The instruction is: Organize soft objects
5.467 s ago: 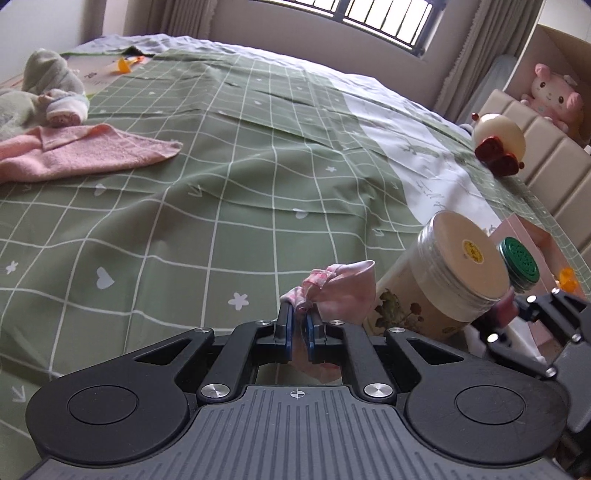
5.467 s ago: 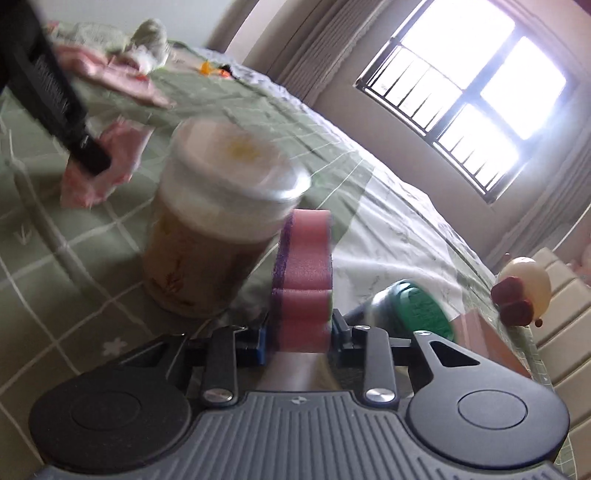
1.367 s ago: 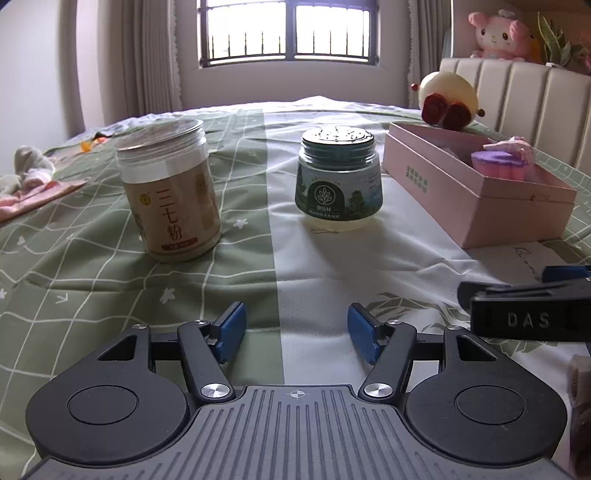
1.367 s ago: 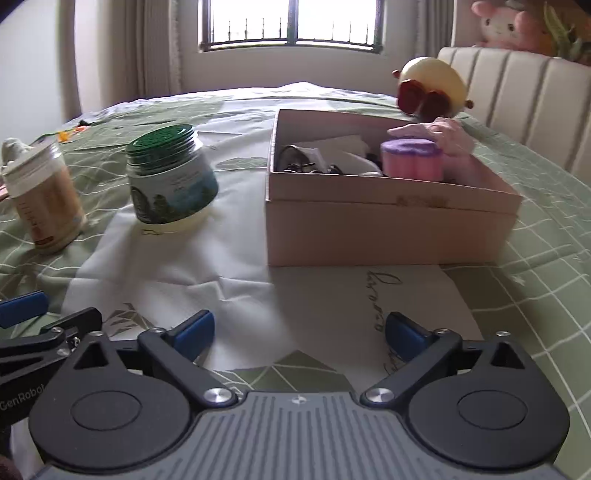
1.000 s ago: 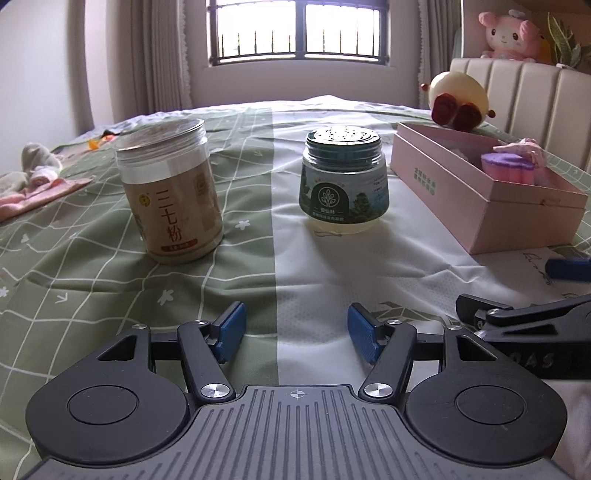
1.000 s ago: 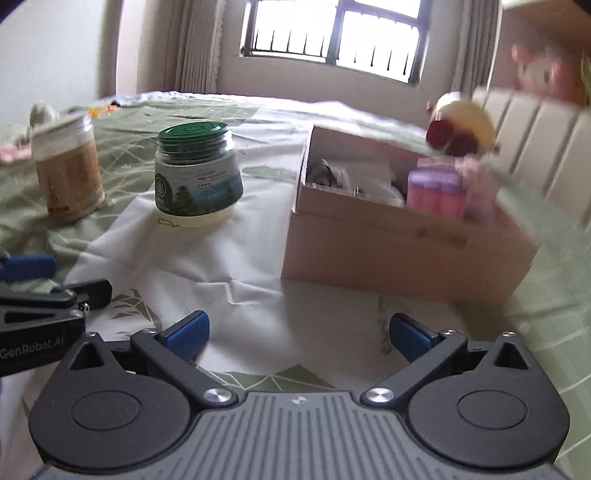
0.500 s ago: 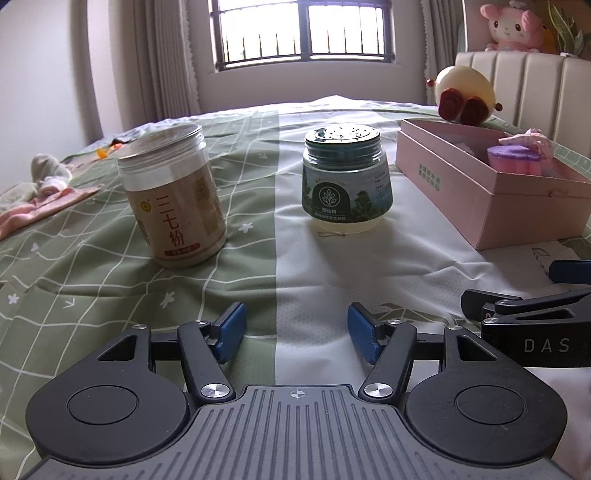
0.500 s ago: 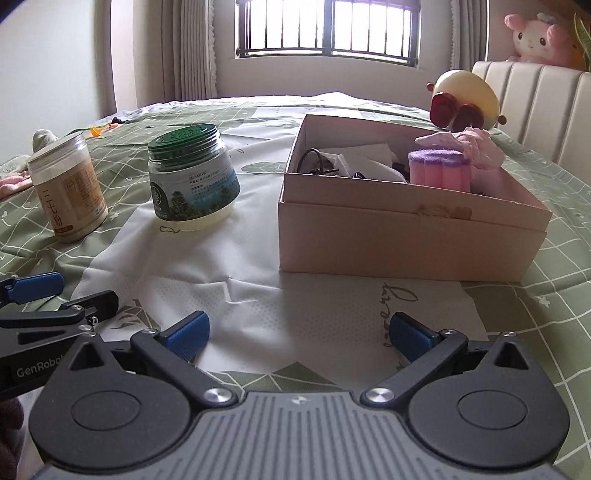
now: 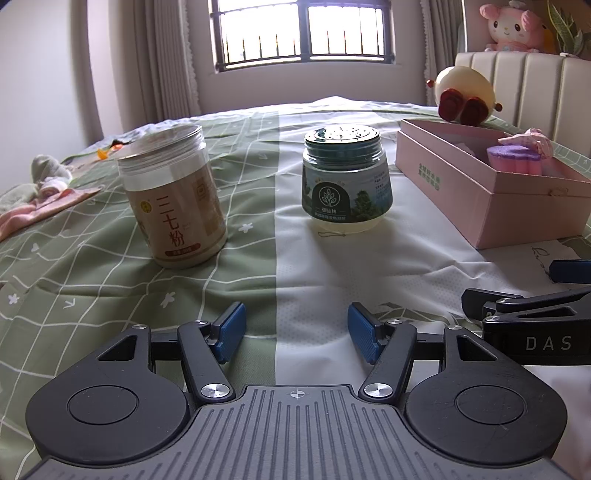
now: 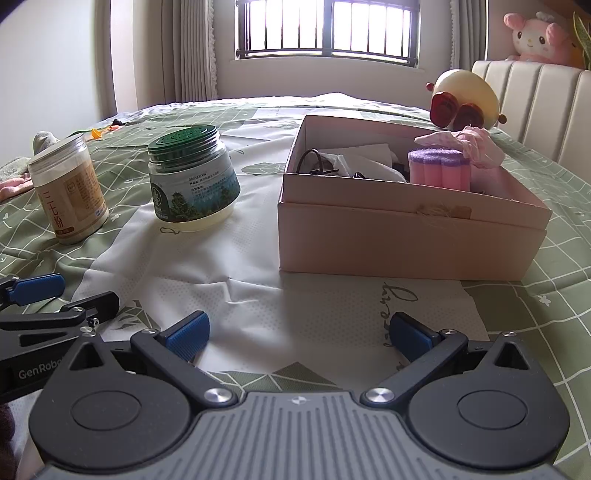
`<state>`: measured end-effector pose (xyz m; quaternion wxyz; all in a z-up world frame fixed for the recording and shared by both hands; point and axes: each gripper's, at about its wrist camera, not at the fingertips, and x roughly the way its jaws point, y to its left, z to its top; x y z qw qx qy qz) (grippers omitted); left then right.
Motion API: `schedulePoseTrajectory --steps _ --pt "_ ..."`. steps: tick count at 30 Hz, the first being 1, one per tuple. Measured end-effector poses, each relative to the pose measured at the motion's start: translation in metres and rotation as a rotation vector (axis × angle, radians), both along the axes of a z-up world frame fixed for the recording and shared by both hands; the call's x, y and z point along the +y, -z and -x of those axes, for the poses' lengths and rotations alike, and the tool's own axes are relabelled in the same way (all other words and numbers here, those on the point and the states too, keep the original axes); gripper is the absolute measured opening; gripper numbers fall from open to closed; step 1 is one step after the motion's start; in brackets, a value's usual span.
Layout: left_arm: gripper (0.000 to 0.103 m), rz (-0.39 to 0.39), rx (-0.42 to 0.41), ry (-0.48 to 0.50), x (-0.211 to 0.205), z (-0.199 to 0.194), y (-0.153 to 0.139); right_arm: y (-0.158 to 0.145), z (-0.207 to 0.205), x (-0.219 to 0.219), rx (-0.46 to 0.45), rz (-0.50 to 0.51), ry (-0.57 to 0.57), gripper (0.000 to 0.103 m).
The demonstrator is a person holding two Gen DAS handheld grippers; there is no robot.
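Observation:
A pink open box (image 10: 406,236) (image 9: 476,184) sits on the bed at the right. Inside it stand a pink and purple sponge (image 10: 439,168) (image 9: 517,158) and a pink cloth (image 10: 476,146) (image 9: 532,136), beside cables and white paper. My left gripper (image 9: 293,330) is open and empty, low over the bedspread in front of the two jars. My right gripper (image 10: 299,332) is open and empty, short of the box's near wall. Each gripper shows at the edge of the other's view. A pink towel (image 9: 40,208) and a grey-green plush (image 9: 46,171) lie far left.
A tan powder jar (image 9: 173,201) (image 10: 68,188) and a green-lidded jar (image 9: 345,179) (image 10: 192,177) stand on the green checked bedspread (image 9: 74,277). A cream round plush (image 10: 465,98) lies behind the box by the padded headboard (image 10: 535,107). A pink plush (image 10: 539,33) sits above it.
5.5 s ago the left gripper held the pink cloth and the right the sponge; both now lie in the box. Both grippers have opened and drawn back; over the last second they barely shifted.

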<state>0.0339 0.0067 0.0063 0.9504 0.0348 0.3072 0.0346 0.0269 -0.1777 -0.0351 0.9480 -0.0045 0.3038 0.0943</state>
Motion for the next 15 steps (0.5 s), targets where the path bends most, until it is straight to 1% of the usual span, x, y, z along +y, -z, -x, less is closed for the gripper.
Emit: schedulePoseTrajectory --steps 15 --pt "0.067 0.0 0.0 -0.001 0.0 0.0003 -0.0002 -0.0003 0.0 0.0007 0.0 0.004 0.001 0.103"
